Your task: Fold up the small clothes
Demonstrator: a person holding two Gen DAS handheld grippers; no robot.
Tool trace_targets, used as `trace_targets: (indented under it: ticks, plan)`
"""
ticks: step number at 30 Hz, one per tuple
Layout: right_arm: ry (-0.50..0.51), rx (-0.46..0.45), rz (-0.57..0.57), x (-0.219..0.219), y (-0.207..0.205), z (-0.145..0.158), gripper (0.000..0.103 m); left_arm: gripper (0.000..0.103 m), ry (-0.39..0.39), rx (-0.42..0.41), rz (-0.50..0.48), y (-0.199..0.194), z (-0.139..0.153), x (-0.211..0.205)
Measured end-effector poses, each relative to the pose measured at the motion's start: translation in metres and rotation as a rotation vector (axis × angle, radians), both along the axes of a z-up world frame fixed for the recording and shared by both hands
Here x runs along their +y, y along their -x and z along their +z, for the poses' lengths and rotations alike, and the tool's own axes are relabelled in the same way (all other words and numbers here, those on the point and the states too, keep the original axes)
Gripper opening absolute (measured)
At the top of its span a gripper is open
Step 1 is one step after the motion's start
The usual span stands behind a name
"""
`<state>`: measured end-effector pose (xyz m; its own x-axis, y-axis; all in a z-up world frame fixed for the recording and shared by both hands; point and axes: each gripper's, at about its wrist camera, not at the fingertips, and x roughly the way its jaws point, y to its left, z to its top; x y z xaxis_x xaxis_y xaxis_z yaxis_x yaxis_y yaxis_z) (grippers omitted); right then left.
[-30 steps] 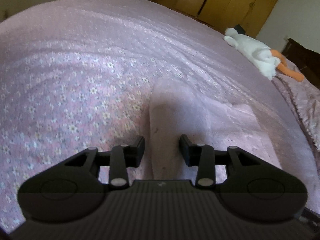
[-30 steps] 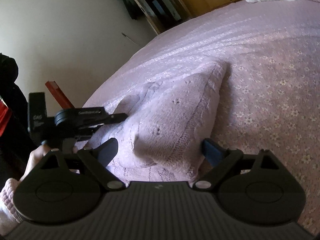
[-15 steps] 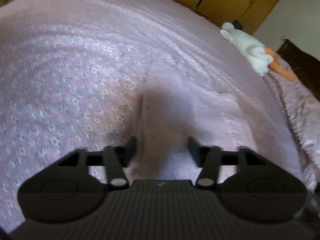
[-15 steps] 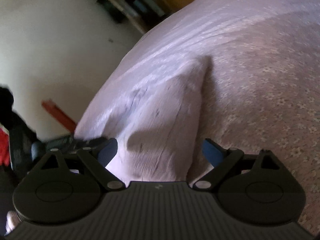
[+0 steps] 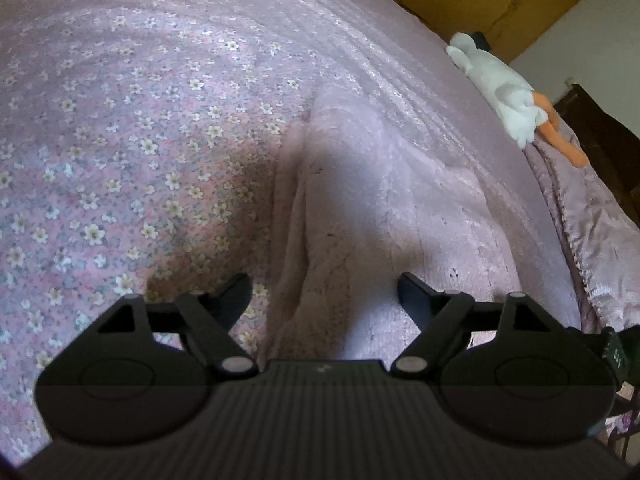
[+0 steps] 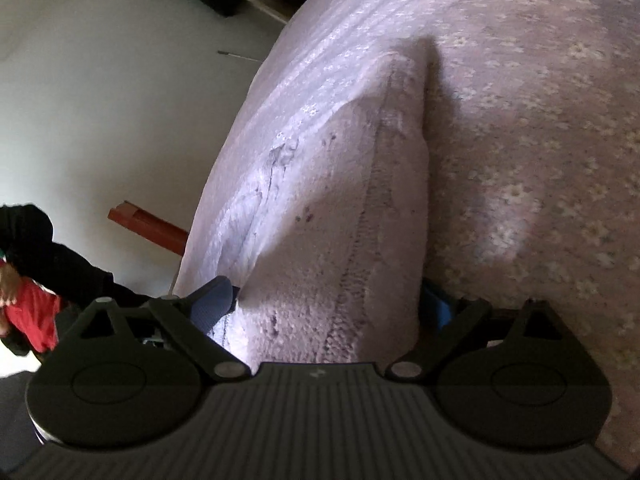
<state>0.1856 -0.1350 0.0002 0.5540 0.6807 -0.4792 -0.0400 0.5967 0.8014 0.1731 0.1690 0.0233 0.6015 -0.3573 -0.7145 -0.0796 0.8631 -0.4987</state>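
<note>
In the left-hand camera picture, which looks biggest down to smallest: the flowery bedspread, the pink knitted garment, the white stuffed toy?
1. Flowery bedspread
2. Pink knitted garment
3. White stuffed toy
The toy lies farthest from the camera, so its true size is unsure.

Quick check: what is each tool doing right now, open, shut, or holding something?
Left tool: open, holding nothing, pink knit garment below the gap.
Right tool: open wide, garment bunched between its fingers, not clamped.

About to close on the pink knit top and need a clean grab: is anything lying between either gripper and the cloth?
Nothing visible. The pink knit top lies directly between the open fingers of the left gripper, and of the right gripper too. The white stuffed toy sits far off on the bed.
</note>
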Motion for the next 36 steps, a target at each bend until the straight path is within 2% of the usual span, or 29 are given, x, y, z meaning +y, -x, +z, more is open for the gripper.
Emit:
trace_targets:
  ticks: [5,14,18,19,20,21,24,26,28,31,36]
  plan:
    - [0.004,-0.010,0.029,0.009,-0.011,-0.003,0.103,0.087,0.007,-0.020,-0.031,-0.003,-0.004,-0.003]
    - [-0.002,-0.016,0.028,0.020,-0.022,-0.004,0.103,0.086,0.002,-0.048,-0.048,-0.005,-0.006,-0.009]
    - [-0.001,-0.020,0.026,0.026,-0.027,-0.005,0.102,0.065,0.069,-0.039,-0.052,-0.006,-0.010,-0.006]
    - [0.002,-0.020,0.026,0.027,-0.028,-0.004,0.101,0.060,0.090,-0.036,-0.054,-0.007,-0.011,-0.005]
    - [0.011,-0.020,0.028,0.029,-0.030,-0.004,0.094,0.058,0.111,-0.034,-0.049,-0.007,-0.013,-0.004]
    - [0.026,-0.015,0.027,0.032,-0.031,-0.004,0.080,0.055,0.121,-0.034,-0.046,-0.007,-0.014,-0.002]
    - [0.052,-0.007,0.030,0.022,-0.030,0.000,0.064,0.047,0.204,-0.028,-0.022,-0.005,-0.017,0.007]
    - [0.056,-0.023,0.032,0.020,-0.029,0.008,0.060,0.044,0.280,-0.024,-0.006,-0.003,-0.020,0.014]
    - [0.049,-0.027,0.031,0.017,-0.027,0.017,0.059,0.043,0.321,-0.034,-0.009,0.001,-0.017,0.015]
    - [0.026,-0.024,0.033,0.007,-0.025,0.030,0.058,0.042,0.321,-0.044,-0.036,0.006,-0.008,0.004]
    - [0.077,-0.052,0.045,-0.014,-0.007,0.055,0.058,0.041,0.349,-0.041,-0.087,0.018,-0.001,-0.021]
